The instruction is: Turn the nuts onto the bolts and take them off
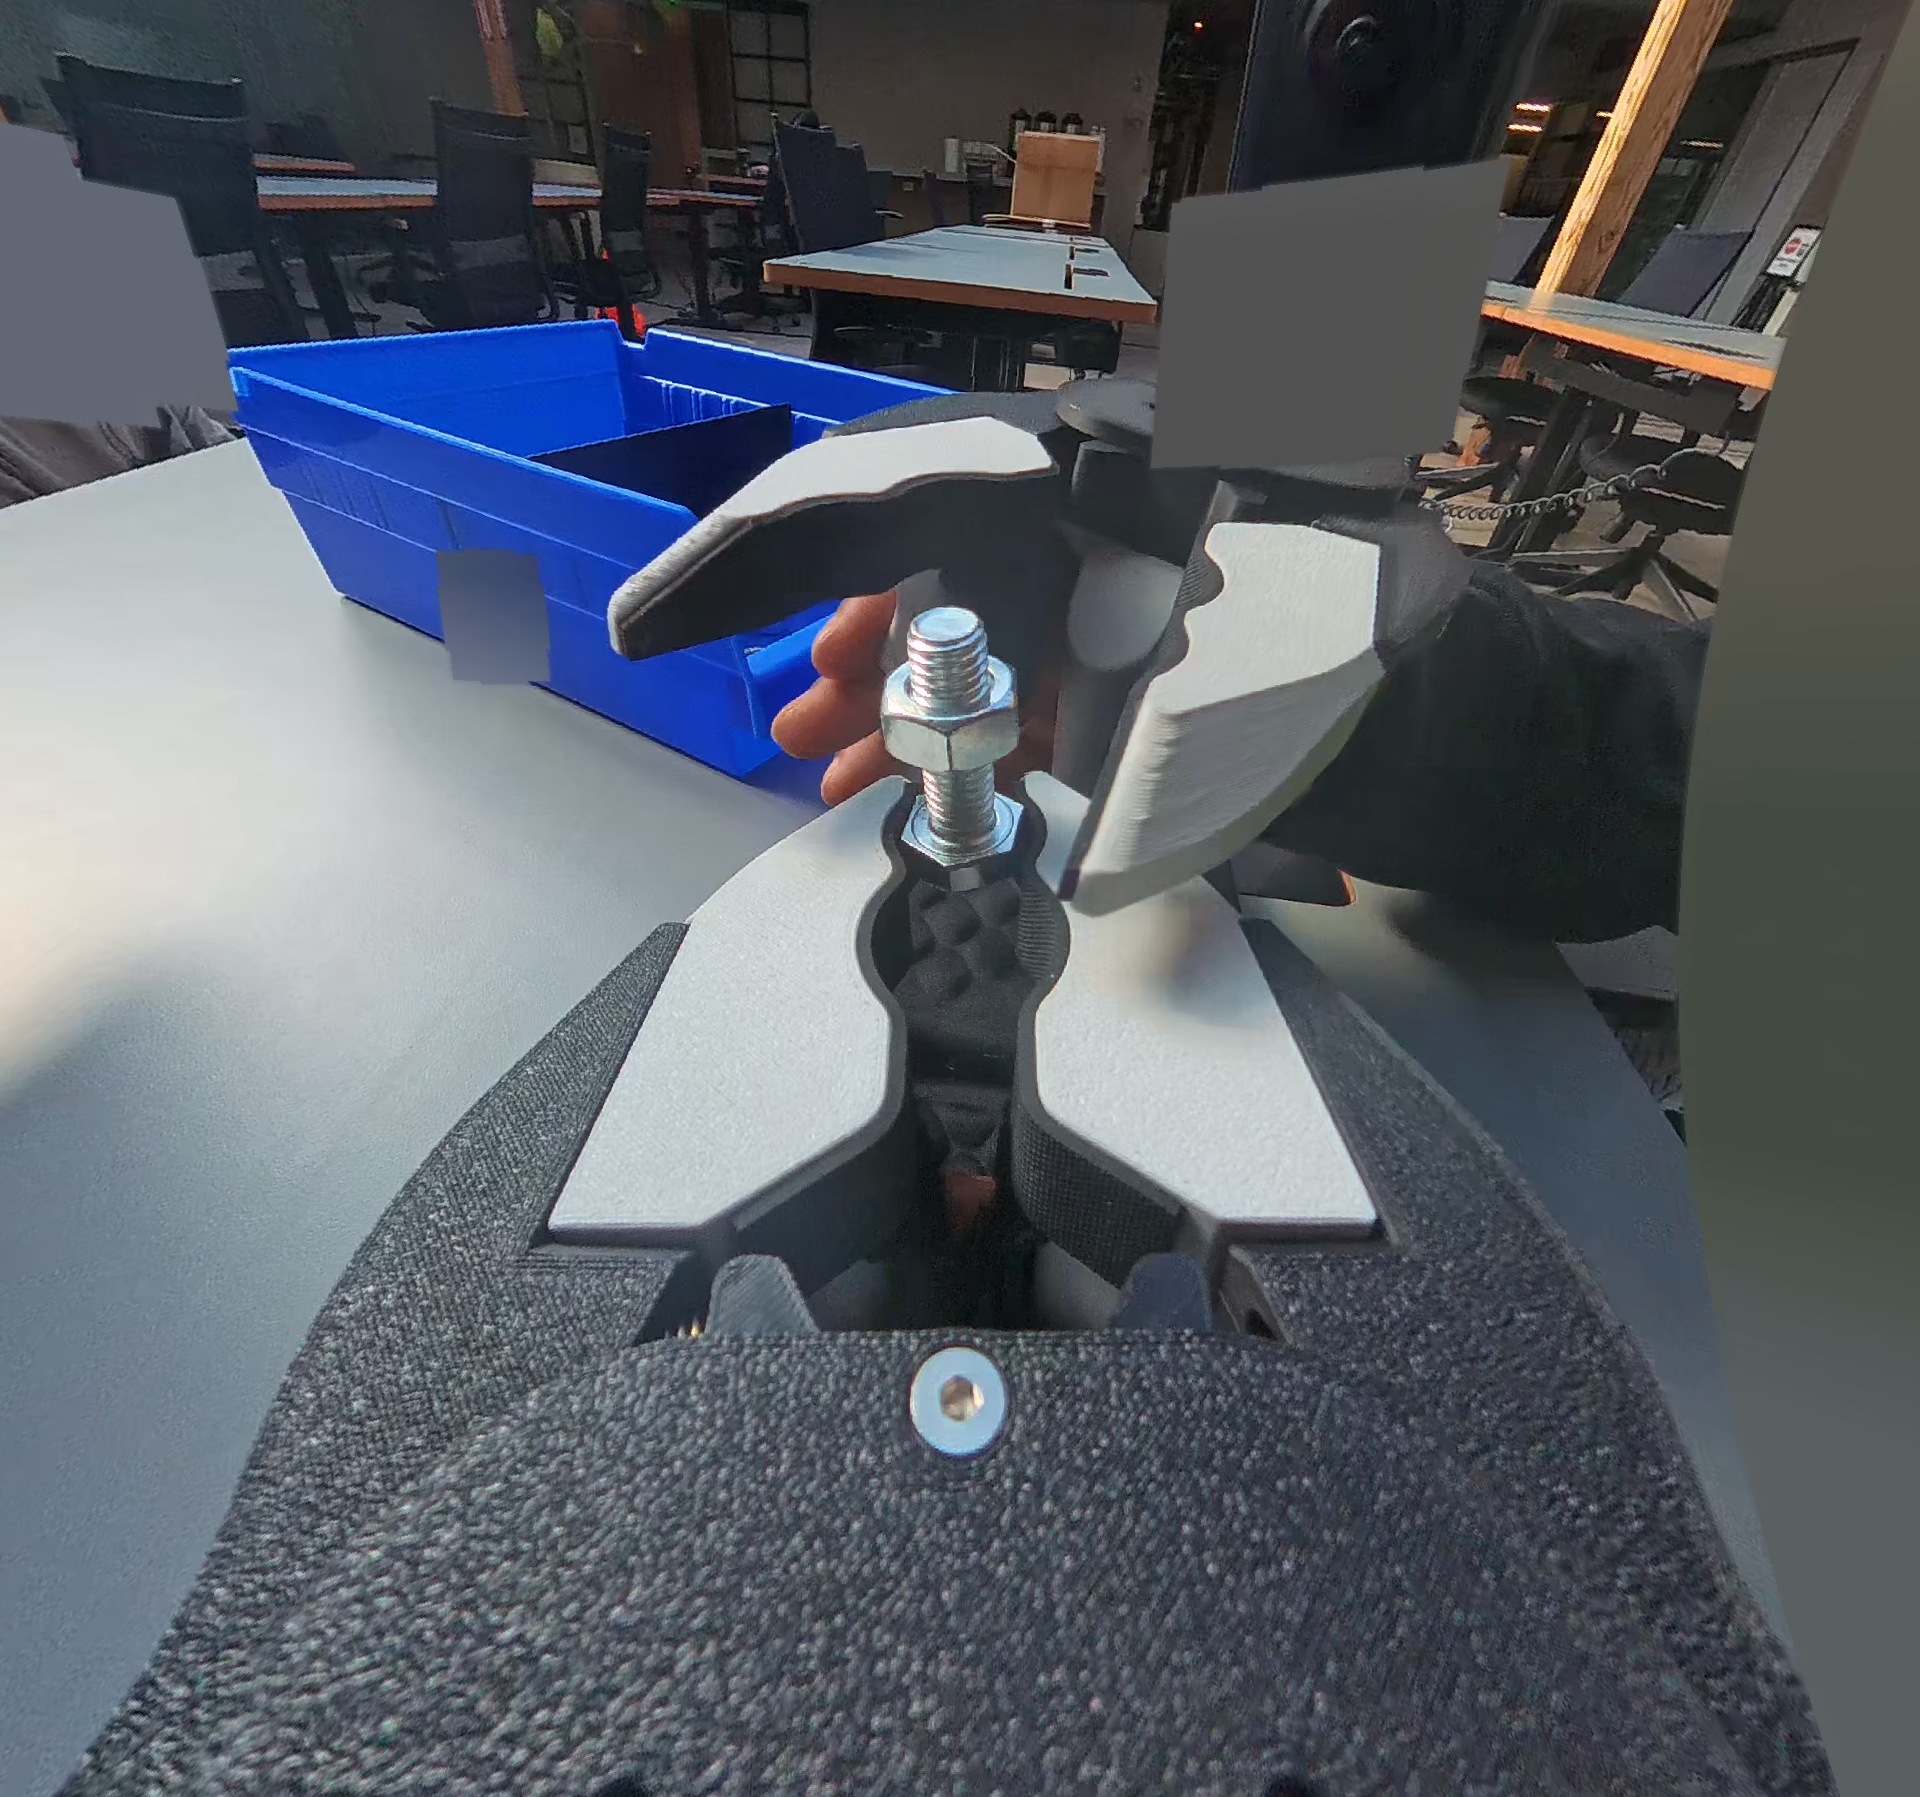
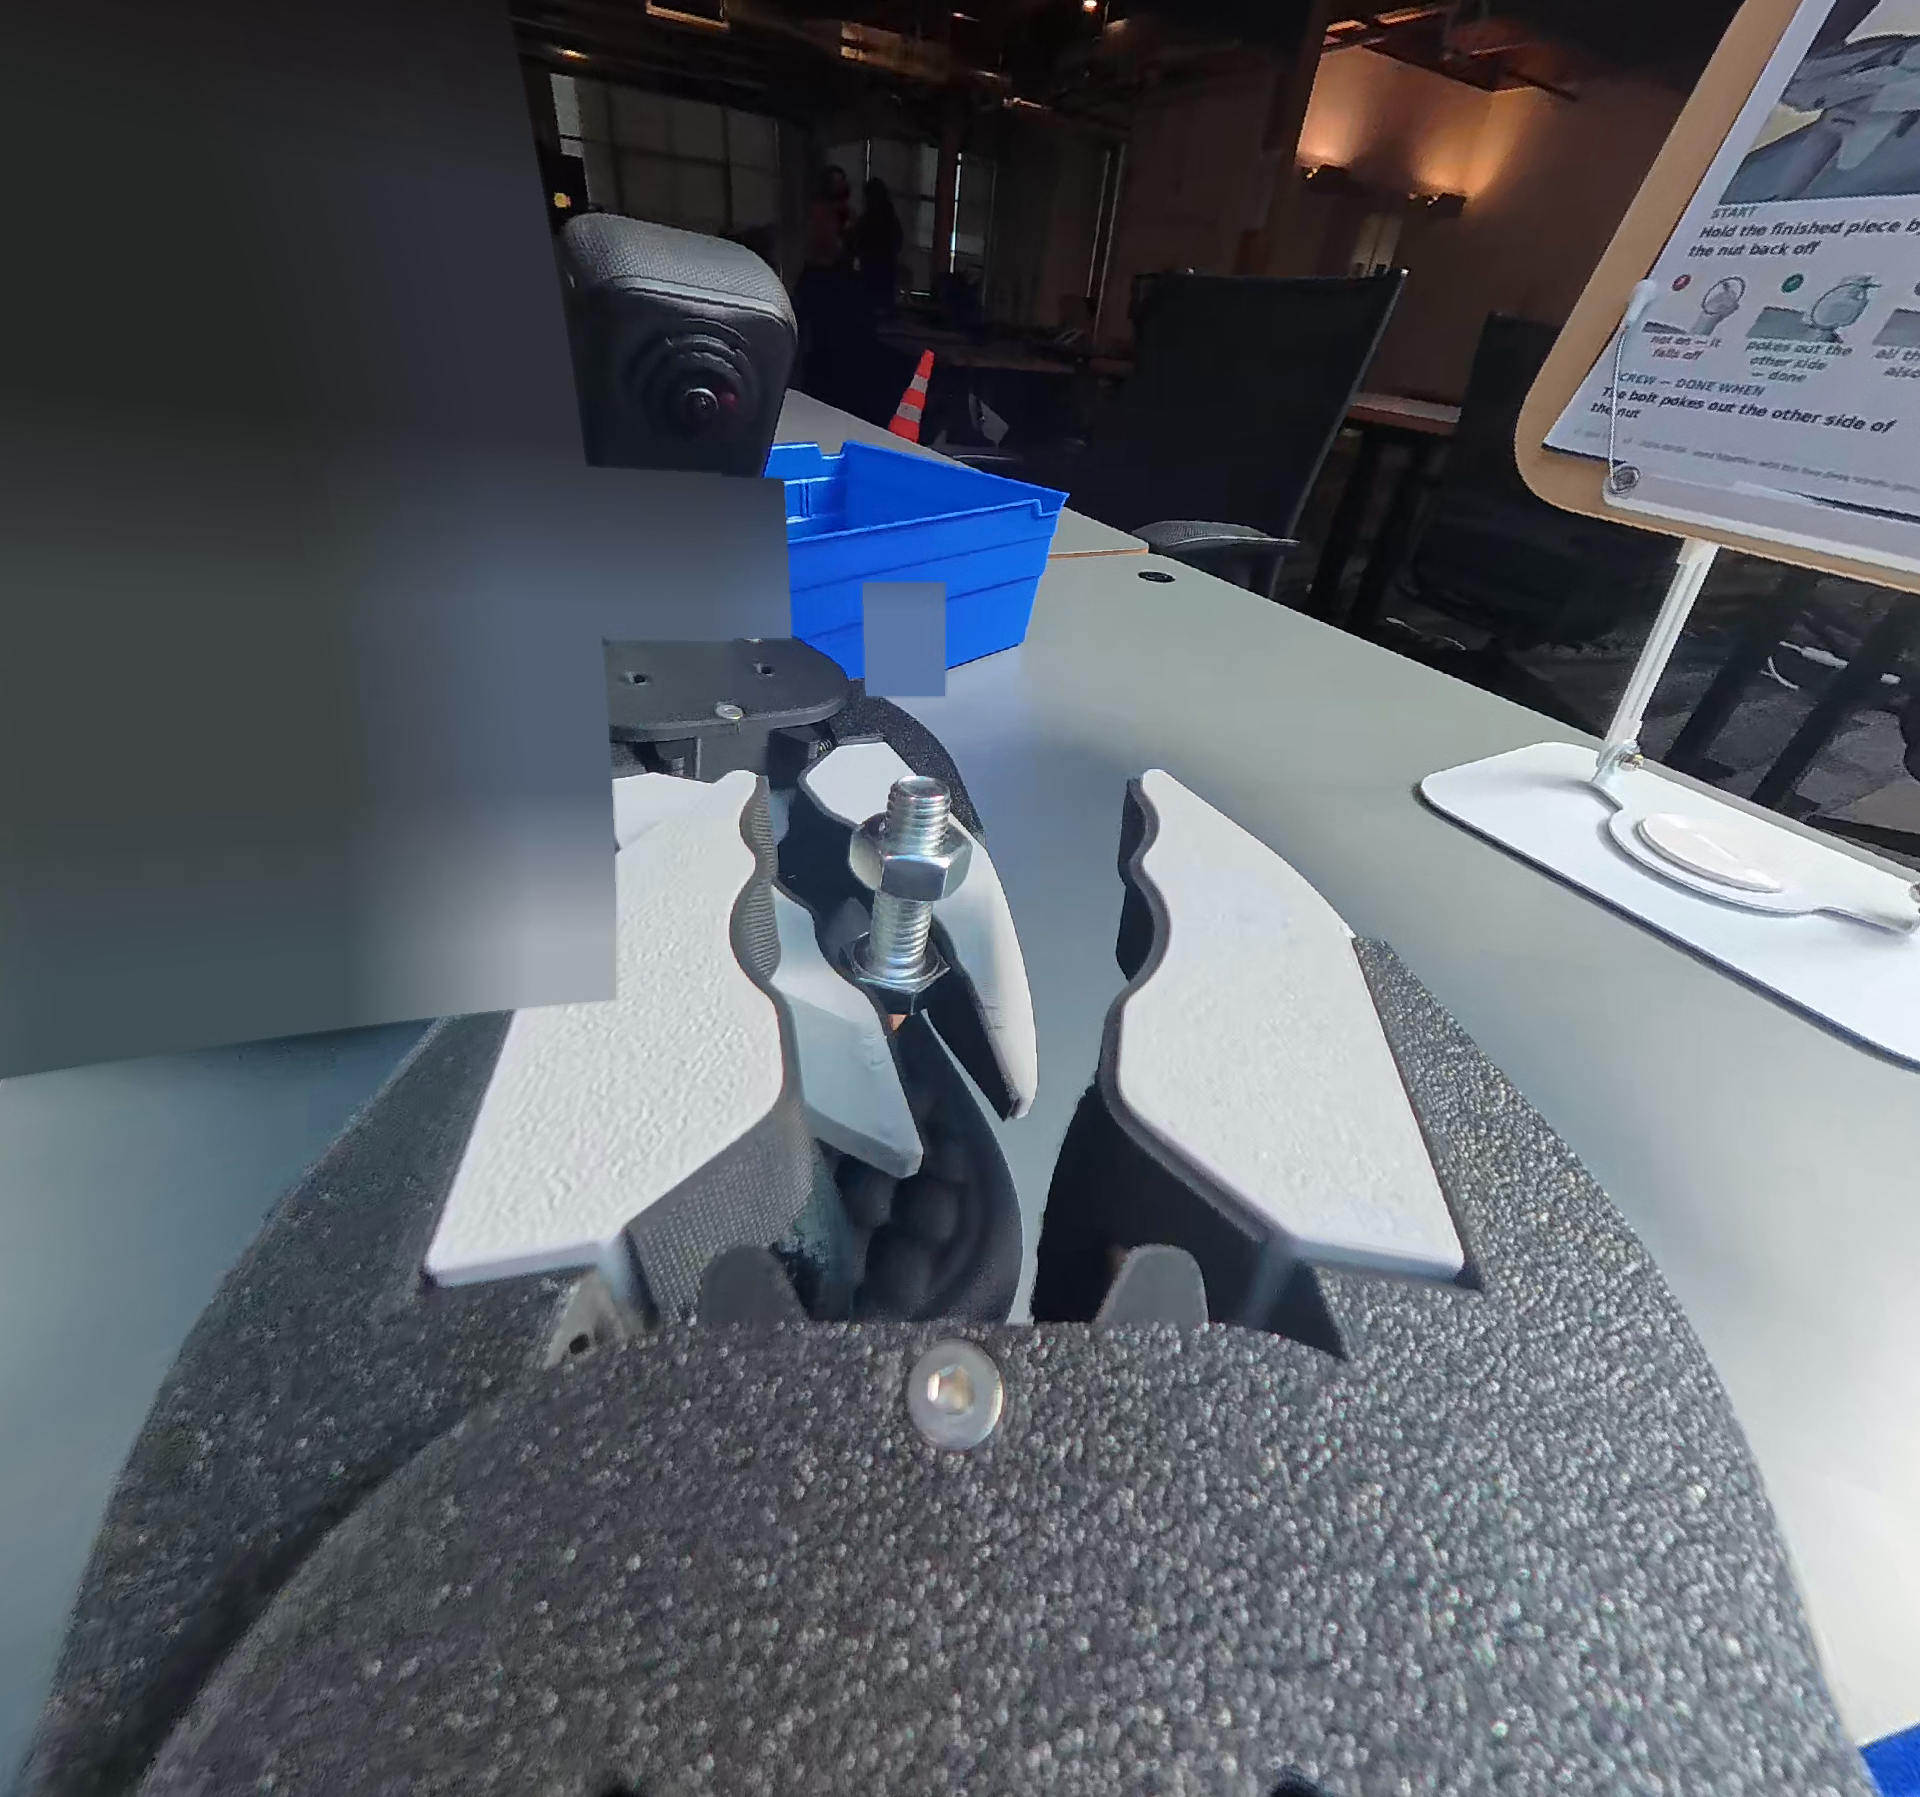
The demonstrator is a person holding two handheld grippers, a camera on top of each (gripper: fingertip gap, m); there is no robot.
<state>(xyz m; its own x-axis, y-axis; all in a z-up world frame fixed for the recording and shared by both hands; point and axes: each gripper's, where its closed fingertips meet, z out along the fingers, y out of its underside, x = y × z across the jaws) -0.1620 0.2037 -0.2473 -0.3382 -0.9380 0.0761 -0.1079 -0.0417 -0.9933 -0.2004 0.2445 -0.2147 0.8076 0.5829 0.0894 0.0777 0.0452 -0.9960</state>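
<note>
A silver bolt (image 1: pixel 954 802) stands upright, thread up, with a hex nut (image 1: pixel 948 721) partway down the thread and thread showing above it. My left gripper (image 1: pixel 961 817) is shut on the bolt's head. My right gripper (image 1: pixel 857 760) is open, one finger on each side of the nut and apart from it. In the right wrist view the bolt (image 2: pixel 902 926) and nut (image 2: pixel 912 869) stand between my right gripper's (image 2: pixel 945 797) spread fingers, with the left gripper (image 2: pixel 904 999) holding the head below.
A blue bin (image 1: pixel 468 459) with a black divider sits on the grey table (image 1: pixel 260 864) to the far left; it also shows in the right wrist view (image 2: pixel 935 532). An instruction board on a white stand (image 2: pixel 1662 864) is at the right. Chairs and desks stand behind. Some 6 cm of space lies between my two pairs of fingers.
</note>
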